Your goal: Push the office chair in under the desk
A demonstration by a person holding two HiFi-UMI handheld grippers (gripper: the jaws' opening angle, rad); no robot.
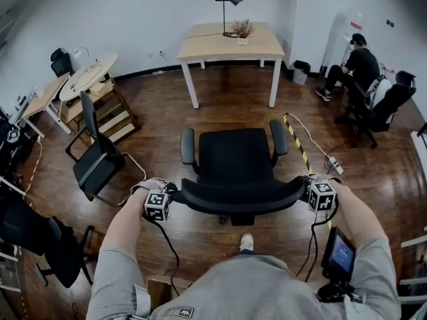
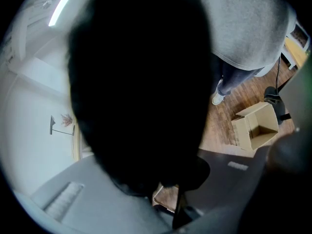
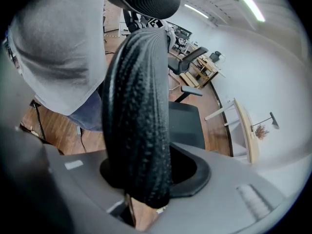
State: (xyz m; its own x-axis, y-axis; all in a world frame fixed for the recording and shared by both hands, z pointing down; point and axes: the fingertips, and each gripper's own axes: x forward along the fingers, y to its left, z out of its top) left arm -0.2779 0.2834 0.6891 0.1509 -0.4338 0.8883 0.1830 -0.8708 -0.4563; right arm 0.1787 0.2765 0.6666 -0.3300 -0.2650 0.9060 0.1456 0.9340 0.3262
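A black office chair (image 1: 233,155) stands on the wooden floor in the head view, its seat facing a light wooden desk (image 1: 200,45) with white legs farther back; open floor separates them. I stand behind the chair. My left gripper (image 1: 168,199) is shut on the left end of the curved backrest (image 1: 240,195), and my right gripper (image 1: 308,193) is shut on its right end. In the left gripper view the dark backrest (image 2: 141,91) fills most of the picture between the grey jaws. The ribbed backrest edge (image 3: 139,116) runs upright between the jaws in the right gripper view.
A lamp (image 1: 230,15) and a dried plant (image 1: 242,29) sit on the desk. Another black chair (image 1: 97,155) and a wooden step rack (image 1: 113,115) stand left. A striped cable cover (image 1: 297,142) and power strip lie right. A person (image 1: 357,65) sits far right. A cardboard box (image 2: 256,126) lies behind me.
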